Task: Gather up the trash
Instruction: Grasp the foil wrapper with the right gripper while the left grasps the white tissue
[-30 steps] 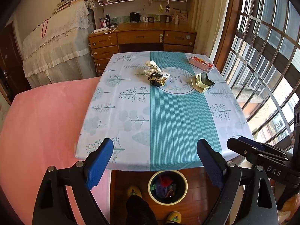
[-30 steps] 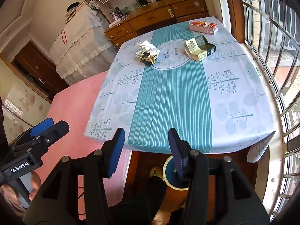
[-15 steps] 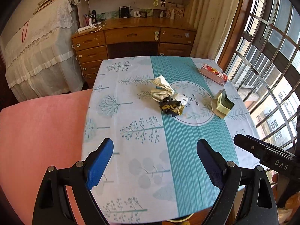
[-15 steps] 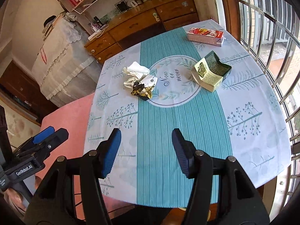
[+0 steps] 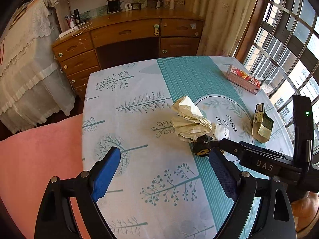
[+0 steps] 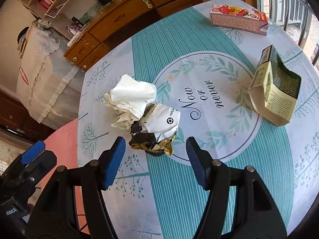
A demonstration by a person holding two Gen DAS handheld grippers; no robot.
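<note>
A crumpled white tissue lies on the tablecloth against a crumpled black, gold and white wrapper. My right gripper is open, its jaws on either side of the wrapper's near edge, just above the cloth. An open green and cream carton lies to the right; a pink and red box lies at the far right. My left gripper is open and empty over the cloth, left of the tissue and wrapper. The right gripper's finger reaches in from the right in the left wrist view.
The table carries a white and teal tablecloth. A pink seat stands at its left. A wooden desk is behind, a cloth-covered piece of furniture at the left, barred windows on the right.
Both grippers moved forward over the table toward the trash pile. The right gripper came down around the wrapper. The floor bin has left the view.
</note>
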